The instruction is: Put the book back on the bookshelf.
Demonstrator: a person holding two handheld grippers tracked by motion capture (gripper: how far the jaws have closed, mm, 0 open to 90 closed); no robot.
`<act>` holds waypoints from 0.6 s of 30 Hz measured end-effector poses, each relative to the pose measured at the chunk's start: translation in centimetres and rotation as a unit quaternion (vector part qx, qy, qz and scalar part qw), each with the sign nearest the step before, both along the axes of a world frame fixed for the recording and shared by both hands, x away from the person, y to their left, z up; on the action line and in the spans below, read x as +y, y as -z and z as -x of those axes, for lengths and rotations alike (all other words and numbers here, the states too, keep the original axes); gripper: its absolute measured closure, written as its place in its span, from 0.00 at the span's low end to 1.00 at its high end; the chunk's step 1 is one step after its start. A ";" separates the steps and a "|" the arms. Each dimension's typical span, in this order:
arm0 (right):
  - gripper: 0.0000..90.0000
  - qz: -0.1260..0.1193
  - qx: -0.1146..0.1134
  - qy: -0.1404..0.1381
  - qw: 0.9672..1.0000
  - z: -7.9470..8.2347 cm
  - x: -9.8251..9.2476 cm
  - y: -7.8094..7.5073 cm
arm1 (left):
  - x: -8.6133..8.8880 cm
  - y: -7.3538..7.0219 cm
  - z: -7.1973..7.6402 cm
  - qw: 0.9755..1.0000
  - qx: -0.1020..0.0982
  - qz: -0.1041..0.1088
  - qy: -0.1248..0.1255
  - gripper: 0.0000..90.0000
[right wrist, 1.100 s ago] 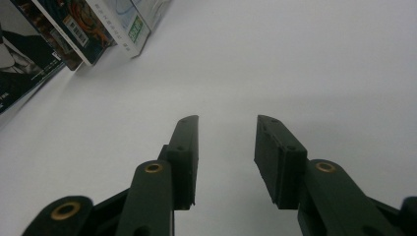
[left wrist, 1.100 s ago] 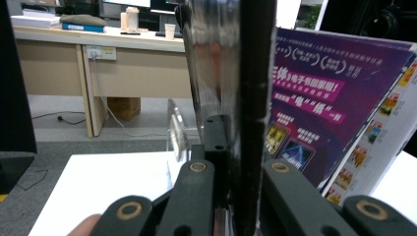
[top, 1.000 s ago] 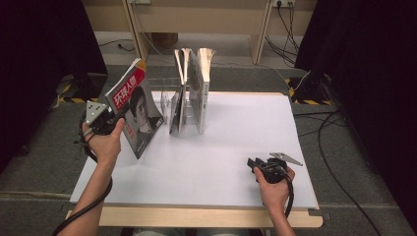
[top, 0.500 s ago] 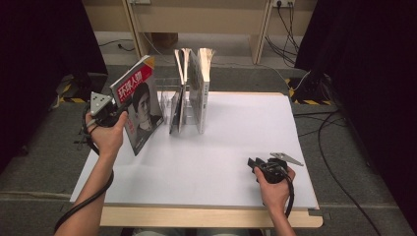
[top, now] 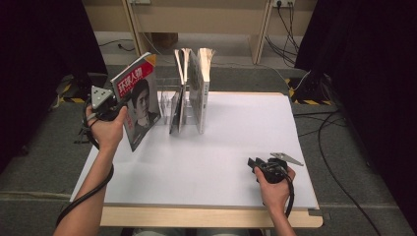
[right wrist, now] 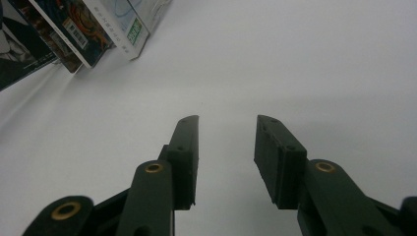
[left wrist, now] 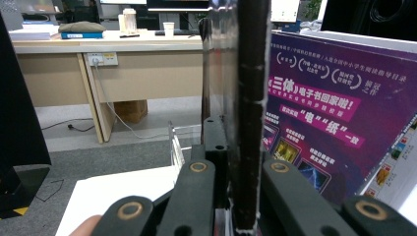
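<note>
Books in a rack at the table's far edge

Several upright books [top: 196, 91] are held in a clear rack [top: 167, 98] near the far left of the white table [top: 236, 147]. A wooden desk [left wrist: 123, 64] is seen beyond, with cables [top: 329, 132] trailed over the grey floor [top: 364, 196] at the right.

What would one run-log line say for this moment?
left gripper: shut on magazine, lifted beside clear rack | right gripper: open, empty, over white table
</note>
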State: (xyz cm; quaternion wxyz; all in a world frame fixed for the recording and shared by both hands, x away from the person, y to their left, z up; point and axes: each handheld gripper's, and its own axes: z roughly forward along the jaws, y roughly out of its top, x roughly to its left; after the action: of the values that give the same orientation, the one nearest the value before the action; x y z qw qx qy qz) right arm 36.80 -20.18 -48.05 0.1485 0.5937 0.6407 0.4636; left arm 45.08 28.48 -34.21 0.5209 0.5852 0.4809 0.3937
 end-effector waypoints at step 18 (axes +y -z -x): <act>0.69 -0.003 0.000 0.000 1.000 0.0 0.0 0.0 | -0.7 -0.9 -1.2 1.000 -0.011 -0.002 -0.007 0.96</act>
State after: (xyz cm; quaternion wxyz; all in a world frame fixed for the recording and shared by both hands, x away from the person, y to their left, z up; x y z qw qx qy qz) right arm 36.76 -20.16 -48.01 0.1469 0.5941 0.6391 0.4658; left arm 46.28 27.77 -33.30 0.5220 0.5788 0.4784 0.4045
